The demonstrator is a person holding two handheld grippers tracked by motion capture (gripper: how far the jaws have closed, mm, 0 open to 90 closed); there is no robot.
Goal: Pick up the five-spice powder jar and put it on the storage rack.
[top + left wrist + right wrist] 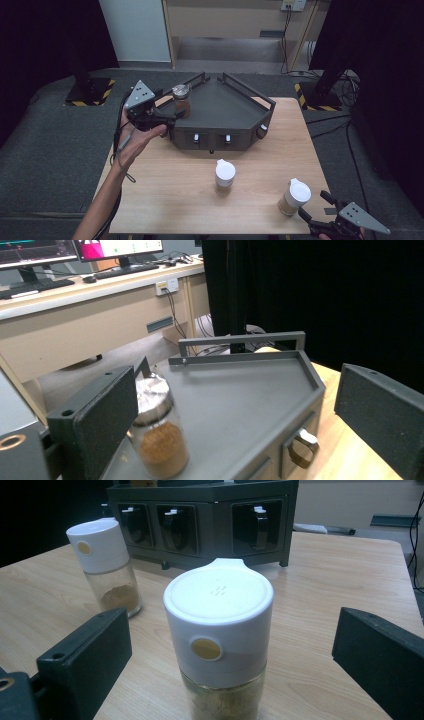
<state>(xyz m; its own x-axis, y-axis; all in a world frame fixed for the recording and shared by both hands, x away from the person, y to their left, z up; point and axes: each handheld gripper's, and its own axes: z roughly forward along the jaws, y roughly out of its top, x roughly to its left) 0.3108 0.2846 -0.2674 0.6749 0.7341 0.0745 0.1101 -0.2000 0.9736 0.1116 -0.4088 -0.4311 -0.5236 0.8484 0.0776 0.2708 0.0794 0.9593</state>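
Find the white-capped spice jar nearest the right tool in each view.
High view: the white-capped spice jar stands at the table's lower right, just ahead of the right tool.
Left gripper view: not in it.
Right gripper view: the jar stands bottom centre, between the open jaws.
Shared landmark: the dark spice rack.

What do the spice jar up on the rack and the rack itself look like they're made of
Spice jar: clear glass body, likely, since the brown powder shows through; shiny silver lid, probably metal. Rack: matte dark grey, thin railings, looks like painted metal, possibly plastic.
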